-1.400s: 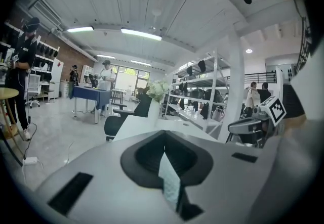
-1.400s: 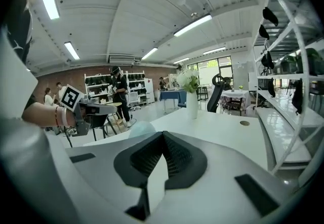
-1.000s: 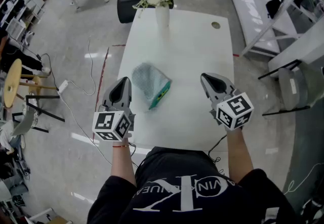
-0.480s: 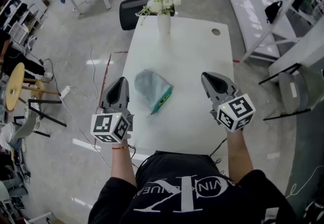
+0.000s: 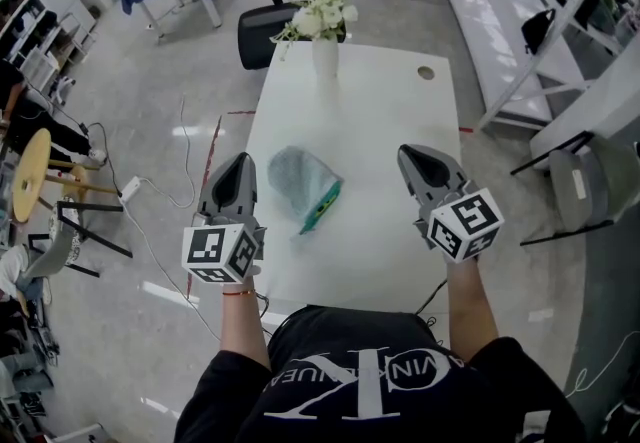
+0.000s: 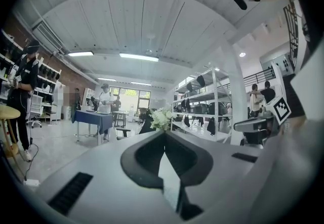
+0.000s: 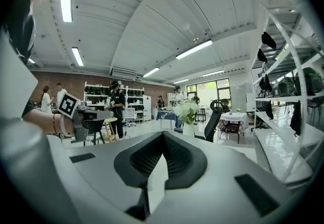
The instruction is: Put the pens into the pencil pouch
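Left gripper (image 5: pixel 241 163): jaws clenched together, nothing between. Right gripper (image 5: pixel 408 153): likewise pressed tight, empty. Both point away from person, left at left edge of white table (image 5: pixel 400 101), right over its right part. Pencil pouch (image 5: pixel 296 173) flat on table between both sets of fingertips, nearer left ones, touching neither. Teal strip (image 5: pixel 322 204) at pouch's near-right edge; pen or trim unclear.

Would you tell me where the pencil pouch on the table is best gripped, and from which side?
Probably at the teal-trimmed edge of the pencil pouch, which faces the person. It looks the firmest, straightest part, while the grey body lies slumped flat on the white table. Come in low from the near side.
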Demonstrator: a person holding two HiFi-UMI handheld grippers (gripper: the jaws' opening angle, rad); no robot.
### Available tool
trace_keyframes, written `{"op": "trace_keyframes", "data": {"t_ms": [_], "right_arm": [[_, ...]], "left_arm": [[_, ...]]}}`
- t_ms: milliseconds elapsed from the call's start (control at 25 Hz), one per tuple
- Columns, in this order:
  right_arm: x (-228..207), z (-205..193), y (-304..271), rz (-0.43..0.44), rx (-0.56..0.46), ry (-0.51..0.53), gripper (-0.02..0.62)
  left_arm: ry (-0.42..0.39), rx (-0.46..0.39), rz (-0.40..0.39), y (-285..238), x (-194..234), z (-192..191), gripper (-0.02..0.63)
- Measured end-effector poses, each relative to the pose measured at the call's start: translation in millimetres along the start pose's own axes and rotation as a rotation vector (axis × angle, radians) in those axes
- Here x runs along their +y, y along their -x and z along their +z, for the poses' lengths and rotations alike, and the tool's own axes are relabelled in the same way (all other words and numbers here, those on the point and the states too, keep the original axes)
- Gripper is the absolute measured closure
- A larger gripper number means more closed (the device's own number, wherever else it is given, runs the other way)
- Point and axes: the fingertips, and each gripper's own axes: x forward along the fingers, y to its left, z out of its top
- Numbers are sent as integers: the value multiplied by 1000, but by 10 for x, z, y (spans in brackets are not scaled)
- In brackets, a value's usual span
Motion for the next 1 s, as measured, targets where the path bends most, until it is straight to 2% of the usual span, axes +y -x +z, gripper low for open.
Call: {"op": "trace_keyframes", "data": {"t_ms": [1000], "right_arm": [[17, -80, -31, 13, 2, -26, 586]], "left_arm": [[1, 7, 15, -1, 15, -20, 601]]}}
